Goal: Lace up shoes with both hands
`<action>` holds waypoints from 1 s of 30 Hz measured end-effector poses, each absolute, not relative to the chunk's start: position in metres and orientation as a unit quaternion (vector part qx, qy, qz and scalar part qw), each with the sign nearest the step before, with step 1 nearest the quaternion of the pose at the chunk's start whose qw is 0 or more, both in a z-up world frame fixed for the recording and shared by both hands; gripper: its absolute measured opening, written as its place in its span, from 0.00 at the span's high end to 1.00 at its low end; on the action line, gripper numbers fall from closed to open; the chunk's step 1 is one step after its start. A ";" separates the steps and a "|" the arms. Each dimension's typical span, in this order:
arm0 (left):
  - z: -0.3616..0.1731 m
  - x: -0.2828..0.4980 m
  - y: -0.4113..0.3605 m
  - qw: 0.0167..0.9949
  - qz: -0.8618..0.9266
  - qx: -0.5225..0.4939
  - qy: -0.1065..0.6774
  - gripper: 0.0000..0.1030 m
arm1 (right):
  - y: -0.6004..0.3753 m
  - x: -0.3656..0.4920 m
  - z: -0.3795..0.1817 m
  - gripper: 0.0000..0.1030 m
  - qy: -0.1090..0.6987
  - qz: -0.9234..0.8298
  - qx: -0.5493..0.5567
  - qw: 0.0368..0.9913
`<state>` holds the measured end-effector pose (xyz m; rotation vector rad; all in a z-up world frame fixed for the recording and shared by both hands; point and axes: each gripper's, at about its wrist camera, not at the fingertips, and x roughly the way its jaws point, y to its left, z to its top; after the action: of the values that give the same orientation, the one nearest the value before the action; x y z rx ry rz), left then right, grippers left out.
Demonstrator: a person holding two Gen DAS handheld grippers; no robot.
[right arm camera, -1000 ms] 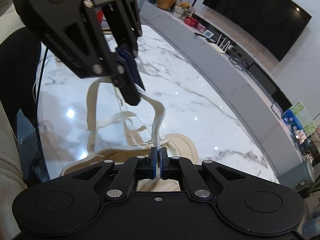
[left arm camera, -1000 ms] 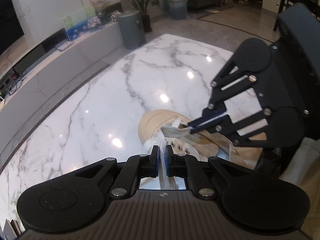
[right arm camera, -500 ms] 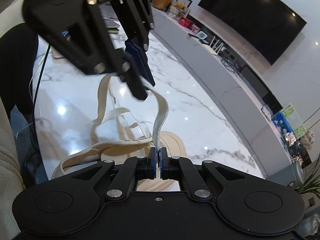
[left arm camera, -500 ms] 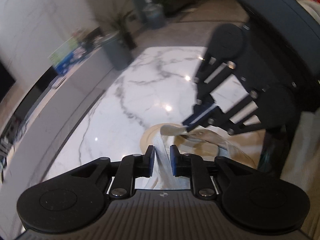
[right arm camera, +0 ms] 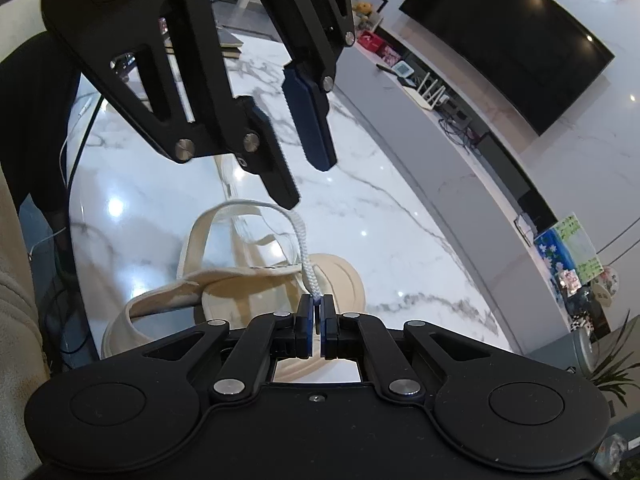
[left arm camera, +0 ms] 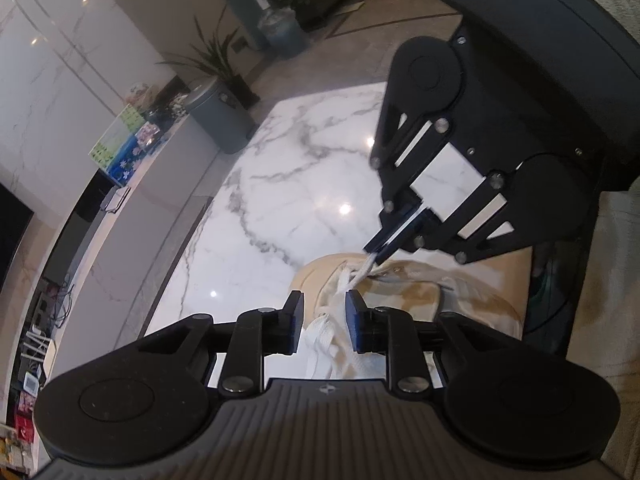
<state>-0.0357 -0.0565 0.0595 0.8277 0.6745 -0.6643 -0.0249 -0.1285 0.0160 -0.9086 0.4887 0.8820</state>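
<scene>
Two hand-held grippers work over a cream canvas shoe (right arm camera: 248, 296) on a white marble tabletop (left arm camera: 288, 184). Clamped tight, the right gripper (right arm camera: 317, 304) pinches a white flat shoelace (right arm camera: 306, 248) between its blue pads, the lace rising straight from its fingertips and curving back over the shoe's open collar. Above and ahead of it in the right wrist view, the left gripper (right arm camera: 310, 176) hangs with its jaws opening, a clear gap between its dark fingers and nothing pressed between them; the lace passes just under the tip of the nearer finger.

From the left wrist view, the same parted blue pads (left arm camera: 296, 326) stand either side of a loose white lace end (left arm camera: 326, 332) that lies between them without being squeezed. The shoe sits just ahead of and below those fingertips, toe pointing away. Up and to the right, the right gripper (left arm camera: 374, 250) comes in at a slant, its closed tip holding lace at the shoe's eyelet area.

Beyond the table, to the left of the left gripper, a grey bin (left arm camera: 220, 120) stands beside a long white counter (left arm camera: 120, 208).
</scene>
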 end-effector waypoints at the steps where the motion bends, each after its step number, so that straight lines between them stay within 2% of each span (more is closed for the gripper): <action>1: 0.058 -0.035 -0.060 0.806 -0.315 0.391 0.315 0.79 | -0.130 -0.024 0.016 0.99 0.225 0.409 -0.420 0.778; 8: 0.034 -0.028 -0.085 0.776 -0.325 0.437 0.317 0.79 | -0.131 -0.030 0.022 0.99 0.214 0.411 -0.424 0.778; 15: 0.024 -0.022 -0.094 0.771 -0.339 0.440 0.312 0.80 | -0.135 -0.032 0.021 0.99 0.212 0.405 -0.431 0.778; 19: 0.020 -0.019 -0.096 0.766 -0.352 0.432 0.321 0.92 | -0.137 -0.031 0.020 0.99 0.215 0.405 -0.425 0.780; 30: 0.013 0.006 -0.089 0.786 -0.330 0.373 0.366 0.99 | -0.139 -0.024 0.015 0.98 0.225 0.405 -0.413 0.784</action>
<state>0.0056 -0.0894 0.0130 0.8040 0.7882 -0.7118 -0.0244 -0.1385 0.0146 -0.8919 0.4848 0.8739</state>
